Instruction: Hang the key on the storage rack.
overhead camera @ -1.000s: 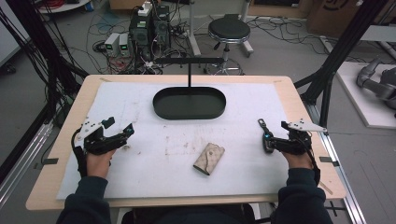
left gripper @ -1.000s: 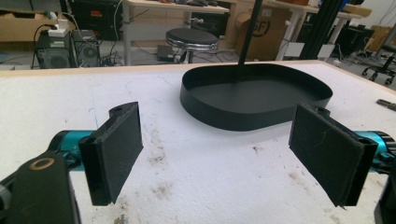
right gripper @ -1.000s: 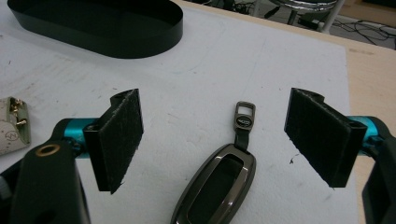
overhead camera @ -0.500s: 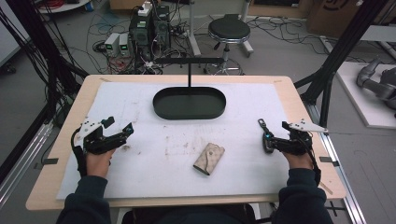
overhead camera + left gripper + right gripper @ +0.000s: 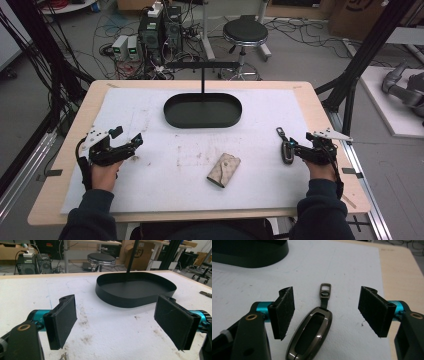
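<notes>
Key fob (image 5: 312,336) lying flat on white mat (image 5: 150,110), btwn spread jaws of right gripper (image 5: 329,315) | left gripper (image 5: 122,322) spread wide, holding nothing, hovering nr black tray (image 5: 135,290) | risk: closing off-centre, smooth fob slipping or pivoting out.

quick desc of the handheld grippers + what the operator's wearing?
Both grippers, left and right, are black-bodied with teal barrels behind flat black rectangular jaws faced in textured padding. Brass-coloured rings mark the pivots. Each carries a grey three-cornered plate and a black cable. Dark navy sleeves.
</notes>
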`<action>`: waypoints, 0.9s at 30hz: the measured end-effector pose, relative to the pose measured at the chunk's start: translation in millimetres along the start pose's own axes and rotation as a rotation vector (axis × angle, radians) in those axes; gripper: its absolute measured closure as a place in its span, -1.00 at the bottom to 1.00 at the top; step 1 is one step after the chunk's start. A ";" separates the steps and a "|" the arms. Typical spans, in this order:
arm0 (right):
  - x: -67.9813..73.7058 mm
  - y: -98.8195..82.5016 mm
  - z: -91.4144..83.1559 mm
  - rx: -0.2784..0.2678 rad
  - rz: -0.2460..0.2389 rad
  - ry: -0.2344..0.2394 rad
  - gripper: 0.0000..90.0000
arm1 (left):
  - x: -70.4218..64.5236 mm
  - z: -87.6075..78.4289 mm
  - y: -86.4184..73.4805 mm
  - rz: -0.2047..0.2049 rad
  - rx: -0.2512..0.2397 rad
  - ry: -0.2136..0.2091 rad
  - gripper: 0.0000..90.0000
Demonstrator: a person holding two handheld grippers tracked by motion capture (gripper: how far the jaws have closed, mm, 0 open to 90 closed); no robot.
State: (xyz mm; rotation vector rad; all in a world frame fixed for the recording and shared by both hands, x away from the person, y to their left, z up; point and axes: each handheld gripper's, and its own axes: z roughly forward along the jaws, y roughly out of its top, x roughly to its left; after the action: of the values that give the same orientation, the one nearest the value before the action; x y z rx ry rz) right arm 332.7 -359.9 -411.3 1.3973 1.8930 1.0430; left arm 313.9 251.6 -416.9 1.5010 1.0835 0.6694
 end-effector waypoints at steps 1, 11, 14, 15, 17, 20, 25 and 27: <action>-0.6 -0.9 3.7 0.021 0.008 -0.001 -0.33 | -0.2 0.4 -0.1 -0.004 0.000 0.001 -0.60; 14.3 -9.8 38.6 0.210 -0.017 -0.029 -0.33 | -0.9 2.2 -1.1 0.000 0.017 -0.005 -0.58; 15.3 -12.6 44.0 0.248 -0.017 -0.030 -0.33 | -0.3 1.9 -1.1 -0.004 0.015 -0.007 -0.58; 14.9 -13.6 45.3 0.262 -0.017 -0.030 -0.33 | -0.1 1.7 -1.1 -0.005 0.017 -0.005 -0.58; 14.5 -14.6 46.6 0.271 -0.013 -0.027 -0.33 | -0.1 2.2 -1.3 -0.007 0.017 -0.004 -0.58; 14.3 -14.1 45.8 0.274 -0.008 -0.035 -0.19 | -0.1 2.1 -1.3 -0.006 0.017 -0.007 -0.58; 11.7 -10.1 43.3 0.304 0.000 -0.040 0.09 | 0.2 2.3 -1.4 -0.008 0.020 -0.007 -0.57; 12.9 -8.8 43.7 0.314 -0.007 -0.046 0.09 | 0.0 2.3 -1.5 -0.008 0.021 -0.008 -0.57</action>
State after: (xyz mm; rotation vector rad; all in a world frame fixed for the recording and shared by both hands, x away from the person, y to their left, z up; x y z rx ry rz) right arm 359.3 -337.7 -442.2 1.5687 2.0915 0.7249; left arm 315.5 250.5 -418.9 1.5151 1.0927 0.6483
